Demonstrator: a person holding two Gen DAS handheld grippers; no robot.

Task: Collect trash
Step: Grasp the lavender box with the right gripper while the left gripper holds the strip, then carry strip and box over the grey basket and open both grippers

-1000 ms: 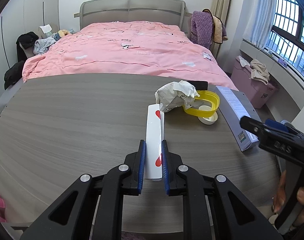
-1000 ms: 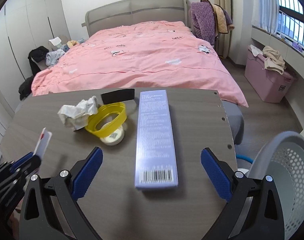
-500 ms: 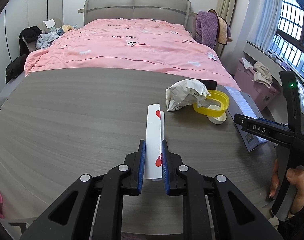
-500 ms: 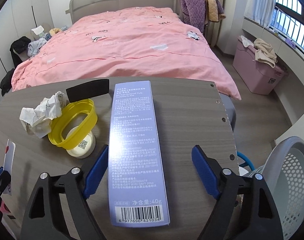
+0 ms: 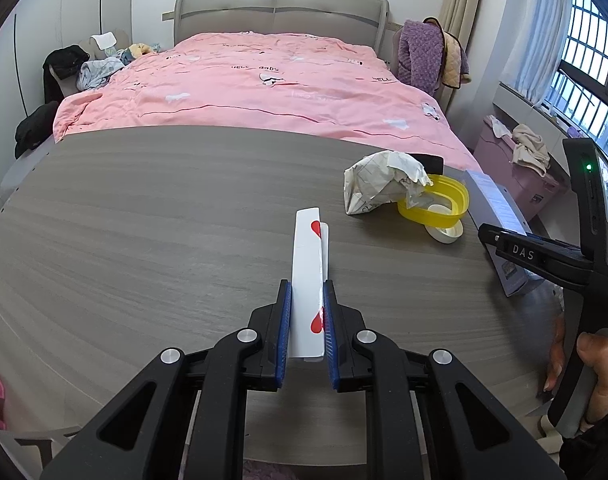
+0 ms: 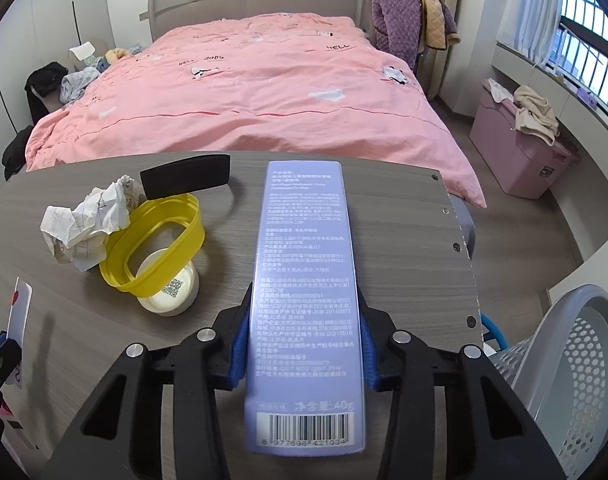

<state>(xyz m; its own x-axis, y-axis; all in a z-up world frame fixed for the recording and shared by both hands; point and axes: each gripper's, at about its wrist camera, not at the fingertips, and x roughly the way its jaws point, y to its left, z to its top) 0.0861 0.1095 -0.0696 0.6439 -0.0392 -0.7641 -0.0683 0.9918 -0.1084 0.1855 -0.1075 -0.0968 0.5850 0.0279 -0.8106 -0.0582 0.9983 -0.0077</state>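
Fingers (image 6: pixel 239 344) pinch purple box (image 6: pixel 304 280) over grey table (image 6: pixel 404 232), seemingly beside bed (image 6: pixel 243 92).

On the purple box (image 6: pixel 304 304) we read a barcode numbered 6 977696 421034 and "40g" beside Chinese print. The right gripper (image 5: pixel 516 246) carries the letters "DAS". The pink bedspread (image 6: pixel 243 76) shows "HELL" and "HELL BABY"; the white cup (image 6: pixel 168 292) bears a QR code.
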